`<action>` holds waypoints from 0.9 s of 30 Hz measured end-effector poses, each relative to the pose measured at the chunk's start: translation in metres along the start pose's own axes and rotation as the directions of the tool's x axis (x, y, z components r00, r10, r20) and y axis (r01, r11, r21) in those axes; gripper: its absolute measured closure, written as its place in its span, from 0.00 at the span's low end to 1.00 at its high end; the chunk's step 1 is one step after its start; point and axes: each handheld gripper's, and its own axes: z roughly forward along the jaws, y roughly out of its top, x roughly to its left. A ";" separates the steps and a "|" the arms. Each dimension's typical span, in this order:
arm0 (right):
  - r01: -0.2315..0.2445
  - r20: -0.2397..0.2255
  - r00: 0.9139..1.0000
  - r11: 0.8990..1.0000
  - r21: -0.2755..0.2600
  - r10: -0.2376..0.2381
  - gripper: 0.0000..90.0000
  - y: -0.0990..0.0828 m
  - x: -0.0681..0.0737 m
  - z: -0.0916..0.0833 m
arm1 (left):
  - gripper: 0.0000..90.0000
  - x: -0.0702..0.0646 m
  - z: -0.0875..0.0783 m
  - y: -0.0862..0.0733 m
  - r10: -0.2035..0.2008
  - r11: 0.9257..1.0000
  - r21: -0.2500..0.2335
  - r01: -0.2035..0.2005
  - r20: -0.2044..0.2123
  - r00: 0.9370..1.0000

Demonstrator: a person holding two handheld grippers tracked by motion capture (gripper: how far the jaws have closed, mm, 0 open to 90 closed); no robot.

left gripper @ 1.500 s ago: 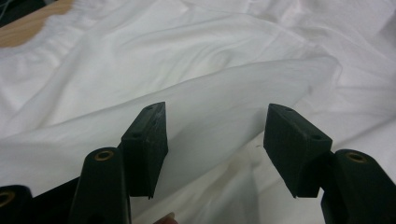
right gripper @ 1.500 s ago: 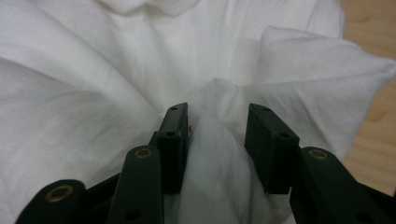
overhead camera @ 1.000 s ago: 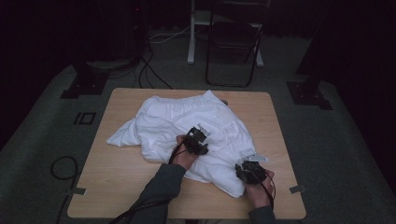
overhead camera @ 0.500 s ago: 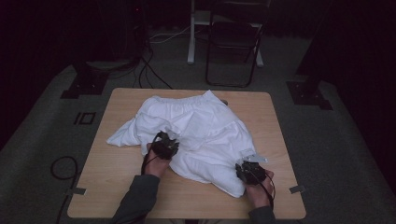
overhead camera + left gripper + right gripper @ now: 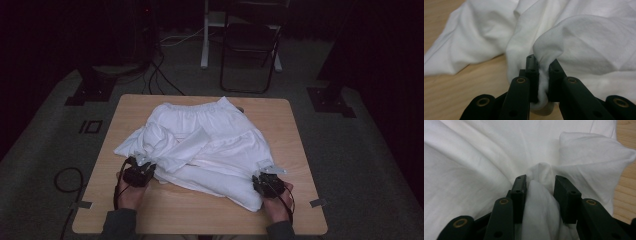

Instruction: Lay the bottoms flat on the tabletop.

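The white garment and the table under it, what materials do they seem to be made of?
The white garment looks like soft, matte woven cotton or a similar fabric: it creases into loose folds and bunches between the left tongs. The table looks like light wood or a wood-grain laminate, with fine grain lines and a dull finish; which one is unclear.

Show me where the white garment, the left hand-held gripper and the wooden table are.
white garment point(image 5: 210, 135), high view, on its crumpled middle.
left hand-held gripper point(image 5: 543, 72), left gripper view, midway between the fingertips, shut on a fold.
wooden table point(image 5: 290, 130), high view, on bare top at the right.
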 end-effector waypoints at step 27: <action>0.003 0.005 1.000 1.000 -0.007 -0.003 0.70 -0.001 0.000 0.000 | 0.47 -0.034 0.003 0.050 0.105 0.990 -0.104 -0.099 0.055 0.993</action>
